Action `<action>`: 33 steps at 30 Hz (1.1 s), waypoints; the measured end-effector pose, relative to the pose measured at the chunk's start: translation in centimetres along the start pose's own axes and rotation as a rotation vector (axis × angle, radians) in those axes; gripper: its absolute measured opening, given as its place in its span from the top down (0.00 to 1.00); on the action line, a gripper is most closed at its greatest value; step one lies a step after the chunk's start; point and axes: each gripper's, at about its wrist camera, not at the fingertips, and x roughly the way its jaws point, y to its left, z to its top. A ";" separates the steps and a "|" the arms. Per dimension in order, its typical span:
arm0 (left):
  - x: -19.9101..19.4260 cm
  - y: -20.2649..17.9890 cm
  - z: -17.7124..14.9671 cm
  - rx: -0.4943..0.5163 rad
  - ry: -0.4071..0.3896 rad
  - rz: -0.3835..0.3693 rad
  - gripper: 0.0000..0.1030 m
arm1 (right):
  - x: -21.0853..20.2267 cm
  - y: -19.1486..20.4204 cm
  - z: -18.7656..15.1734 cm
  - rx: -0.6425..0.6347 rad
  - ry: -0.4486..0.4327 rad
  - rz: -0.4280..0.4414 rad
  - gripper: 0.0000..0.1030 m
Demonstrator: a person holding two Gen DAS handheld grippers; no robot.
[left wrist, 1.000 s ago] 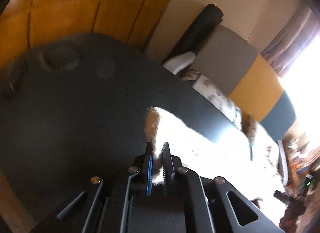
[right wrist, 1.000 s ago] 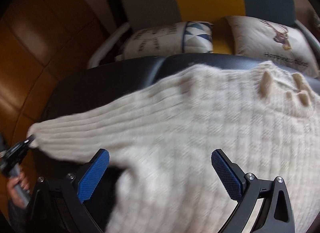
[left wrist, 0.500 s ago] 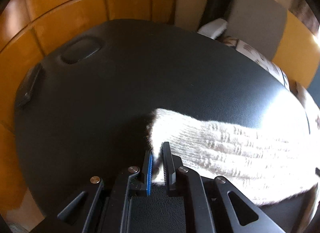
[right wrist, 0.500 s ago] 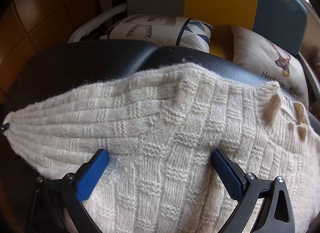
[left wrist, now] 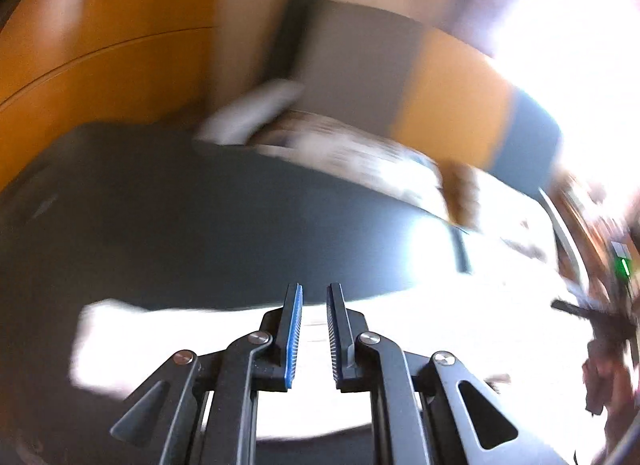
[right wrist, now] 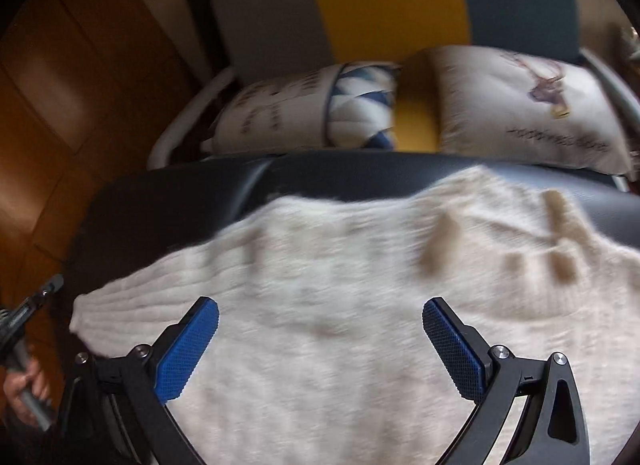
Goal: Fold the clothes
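Observation:
A cream knitted sweater [right wrist: 340, 285] lies spread on a black padded table [right wrist: 180, 201], with its sleeve stretched out to the left. In the left wrist view the sleeve [left wrist: 160, 345] is a glaring white band under my left gripper [left wrist: 314, 287]. Its fingers stand slightly apart with nothing between them. The right wrist view shows that left gripper [right wrist: 44, 295] just off the sleeve's end, held by a hand [right wrist: 24, 397]. My right gripper [right wrist: 320, 305] hovers wide open over the sweater's body, gripping nothing. Both views are motion-blurred.
Behind the table stands a sofa with grey, yellow and blue back panels [right wrist: 380, 5] and two printed cushions [right wrist: 300, 113] [right wrist: 520, 105]. Orange-brown wood flooring [left wrist: 100, 65] lies to the left. A bright window [left wrist: 560, 45] washes out the right of the left wrist view.
My left gripper has let go of the sleeve cuff and pulled back and up; the sleeve now lies flat on the table. The right gripper has risen slightly, still open.

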 end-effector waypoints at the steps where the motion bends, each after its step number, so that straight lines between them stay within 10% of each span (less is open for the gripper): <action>1: 1.5 -2.7 0.3 0.057 0.011 -0.045 0.90 | -0.1 -0.3 0.3 0.000 -0.003 -0.024 0.00; 9: 10.5 -18.0 0.9 0.353 0.115 -0.143 0.90 | 0.1 -4.1 1.2 0.006 0.013 0.095 0.00; 13: 12.3 -17.0 -1.6 0.322 0.194 -0.047 0.93 | 2.4 -5.2 2.5 0.026 0.029 0.099 0.00; 22: 7.2 -14.0 -4.0 0.219 0.177 -0.091 0.93 | 3.7 -5.2 2.9 0.037 -0.012 -0.011 0.00; 27: 1.2 -10.4 -5.0 0.036 0.158 -0.271 0.89 | 1.0 -5.0 1.7 0.103 -0.018 0.144 0.00; 33: -3.9 -9.0 -11.3 -0.044 0.223 -0.410 0.88 | 0.3 0.3 -2.3 0.054 0.188 0.468 0.00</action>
